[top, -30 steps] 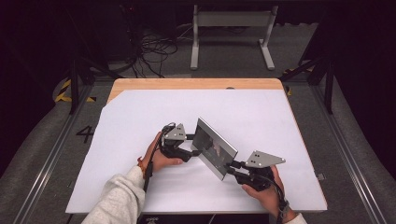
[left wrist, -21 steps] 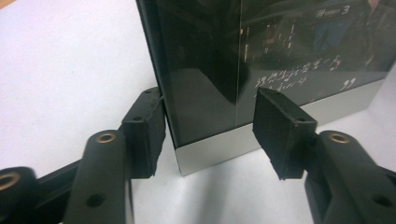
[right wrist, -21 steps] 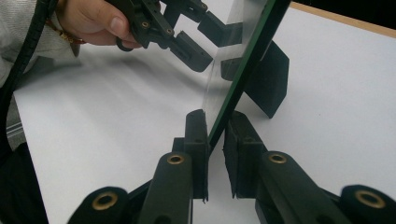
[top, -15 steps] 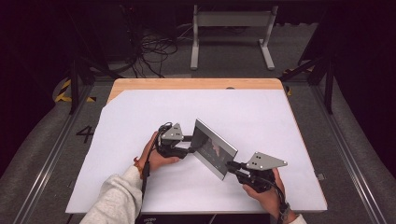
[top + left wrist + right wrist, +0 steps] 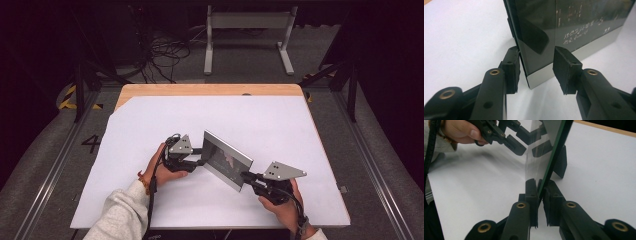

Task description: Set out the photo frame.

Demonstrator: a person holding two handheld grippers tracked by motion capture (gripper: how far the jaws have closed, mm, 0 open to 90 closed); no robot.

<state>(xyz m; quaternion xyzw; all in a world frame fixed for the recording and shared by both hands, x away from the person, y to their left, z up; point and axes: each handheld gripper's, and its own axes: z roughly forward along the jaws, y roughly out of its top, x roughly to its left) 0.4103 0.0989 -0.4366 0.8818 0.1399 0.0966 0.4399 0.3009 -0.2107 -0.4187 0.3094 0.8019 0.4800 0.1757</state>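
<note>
Evidently the frame (image 5: pixel 227 160) is being stood up on the counter (image 5: pixel 150 125): it sits on its lower edge, near the front middle of the white sheet, between the two hands. The right gripper (image 5: pixel 248 176) pinches its near right end. In the right gripper view the jaws are narrow, with the thin glass edge (image 5: pixel 549 167) caught between the pads (image 5: pixel 531 192). The left gripper (image 5: pixel 200 156) stands at the frame's other end with its jaws wide. In the left gripper view one pad (image 5: pixel 511 70) lies just behind the frame's corner (image 5: pixel 536 77) and the other pad (image 5: pixel 565 70) stands apart in front of it, so it holds nothing.

Judging from this, the step in hand is steadying or handing over the frame. The next move would call either for the left jaws to close squarely on the silver bottom strip, or for them to back straight off without knocking the corner. The right grip should stay firm meanwhile, since the frame balances on a narrow edge.

The left gripper view shows the dark glossy face with pale writing (image 5: pixel 584 27) and the silver strip, which the high view leaves as a blur. The right gripper view adds a black prop (image 5: pixel 560 162) behind the frame. The high view alone gives the frame's slant across the counter and both forearms.
</note>
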